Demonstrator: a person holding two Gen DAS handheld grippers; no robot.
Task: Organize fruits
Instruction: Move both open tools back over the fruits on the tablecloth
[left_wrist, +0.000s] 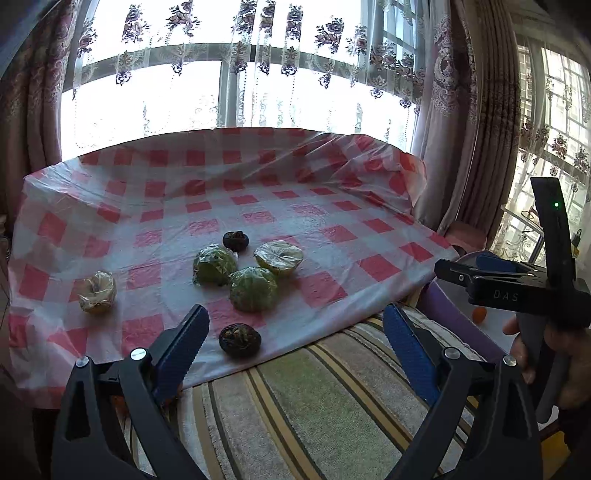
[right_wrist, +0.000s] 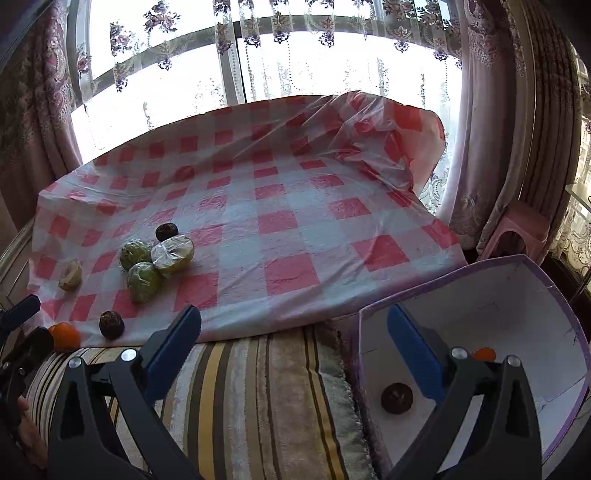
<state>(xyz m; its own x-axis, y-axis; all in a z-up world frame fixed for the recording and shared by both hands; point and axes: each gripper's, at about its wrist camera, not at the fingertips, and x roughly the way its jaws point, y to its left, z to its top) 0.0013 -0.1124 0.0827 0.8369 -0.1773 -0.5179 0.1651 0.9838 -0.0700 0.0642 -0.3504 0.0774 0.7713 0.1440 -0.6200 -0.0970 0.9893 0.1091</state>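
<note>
Several fruits lie on the red-checked cloth (left_wrist: 332, 229): two green wrapped ones (left_wrist: 214, 265) (left_wrist: 254, 288), a yellow-green wrapped one (left_wrist: 279, 255), a pale wrapped one (left_wrist: 97, 291) off to the left, and two dark fruits (left_wrist: 235, 240) (left_wrist: 240, 339). An orange (right_wrist: 64, 336) sits at the cloth's near left corner. My left gripper (left_wrist: 295, 332) is open and empty, just short of the nearer dark fruit. My right gripper (right_wrist: 295, 332) is open and empty, its right finger over the purple box (right_wrist: 517, 295). That box holds a dark fruit (right_wrist: 397, 398) and an orange (right_wrist: 484, 353).
A striped cushion (right_wrist: 258, 387) lies under both grippers, in front of the cloth. A pink stool (right_wrist: 517, 232) stands to the right beside the curtains. The cloth's far right corner is bunched up (right_wrist: 369, 129). Bright windows fill the back.
</note>
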